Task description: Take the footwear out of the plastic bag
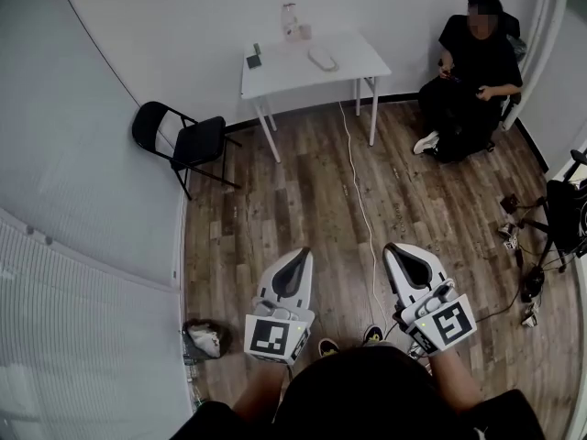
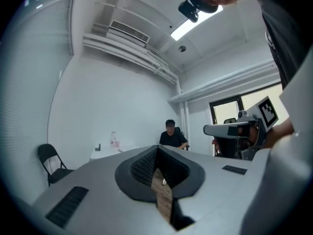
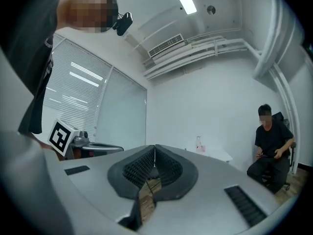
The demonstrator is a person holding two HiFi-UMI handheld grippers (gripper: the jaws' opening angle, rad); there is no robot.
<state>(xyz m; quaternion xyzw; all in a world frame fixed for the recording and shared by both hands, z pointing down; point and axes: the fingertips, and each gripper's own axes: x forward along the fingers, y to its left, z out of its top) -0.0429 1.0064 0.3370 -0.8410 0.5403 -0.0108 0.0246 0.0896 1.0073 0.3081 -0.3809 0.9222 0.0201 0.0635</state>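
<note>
The plastic bag [image 1: 205, 339], with pale contents that are presumably the footwear, lies on the floor. Right of the bag is your left gripper [image 1: 299, 257], farther right your right gripper [image 1: 394, 250]. Both have their jaws closed and empty, seemingly waiting to begin.

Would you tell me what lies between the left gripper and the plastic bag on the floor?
Nothing does: in the head view, only bare wooden floor shows between the left gripper and the plastic bag.
</note>
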